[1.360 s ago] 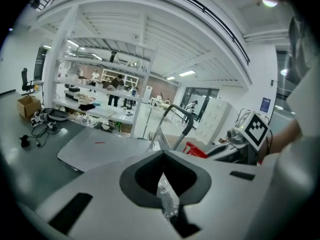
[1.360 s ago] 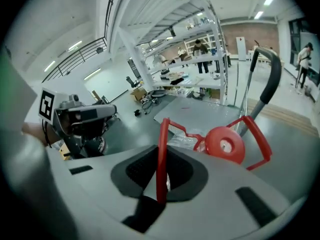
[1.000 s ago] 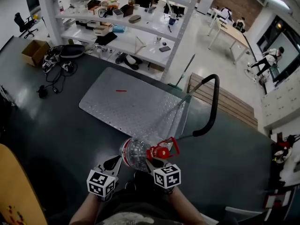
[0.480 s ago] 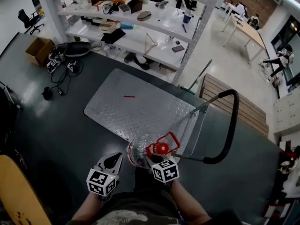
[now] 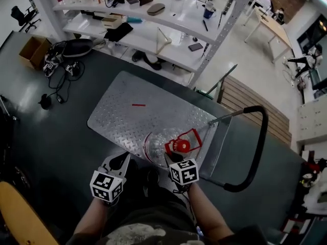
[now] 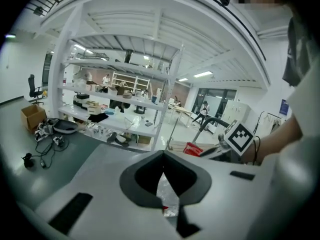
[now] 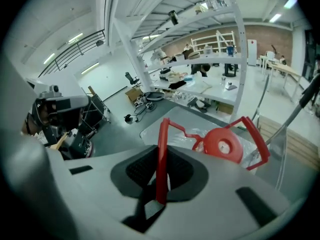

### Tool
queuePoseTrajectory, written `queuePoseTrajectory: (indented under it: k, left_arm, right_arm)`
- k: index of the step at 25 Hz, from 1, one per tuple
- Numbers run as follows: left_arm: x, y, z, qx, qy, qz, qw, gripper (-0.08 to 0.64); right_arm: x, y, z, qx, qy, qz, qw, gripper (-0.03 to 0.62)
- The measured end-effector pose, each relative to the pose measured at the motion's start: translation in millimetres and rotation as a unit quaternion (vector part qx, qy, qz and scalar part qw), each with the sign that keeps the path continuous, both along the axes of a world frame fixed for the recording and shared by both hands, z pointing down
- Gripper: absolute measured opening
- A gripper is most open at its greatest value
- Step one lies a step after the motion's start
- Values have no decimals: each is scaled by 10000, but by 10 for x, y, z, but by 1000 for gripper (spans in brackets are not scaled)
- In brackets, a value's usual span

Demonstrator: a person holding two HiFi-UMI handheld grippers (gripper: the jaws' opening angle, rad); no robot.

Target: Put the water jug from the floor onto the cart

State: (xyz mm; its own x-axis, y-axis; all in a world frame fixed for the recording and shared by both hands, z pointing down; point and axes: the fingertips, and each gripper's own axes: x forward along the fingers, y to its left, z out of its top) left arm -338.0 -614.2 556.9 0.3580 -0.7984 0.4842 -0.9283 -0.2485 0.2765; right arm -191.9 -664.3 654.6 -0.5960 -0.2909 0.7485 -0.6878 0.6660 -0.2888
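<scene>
Right gripper (image 5: pixel 171 158) clamped on the red carry handle (image 7: pixel 161 159); water jug (image 5: pixel 156 146) now over the cart deck (image 5: pixel 122 119).

Over the last second we have carried the jug forward from above the dark floor (image 5: pixel 56 137), short of the cart, to the deck's near edge beside the push handle (image 5: pixel 259 147). Meanwhile the left gripper (image 5: pixel 122 161) rides alongside, jaws together on nothing and clear of the jug. We cannot tell whether the base touches the plate yet. We judge that lowering and release remain, and that a position further inboard would be safer.
</scene>
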Motion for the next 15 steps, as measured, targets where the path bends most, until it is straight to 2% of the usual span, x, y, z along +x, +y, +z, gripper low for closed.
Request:
queuePoseTrajectory:
  k: [8, 15]
  left_arm:
    - [-484, -910, 232, -204, 45, 800, 9966, 6]
    - [-839, -1563, 274, -221, 42, 1301, 9912, 6]
  right_arm:
    - [-311, -954, 212, 213, 449, 746, 9960, 29]
    - [-683, -1723, 175, 400, 550, 1431, 9874, 31]
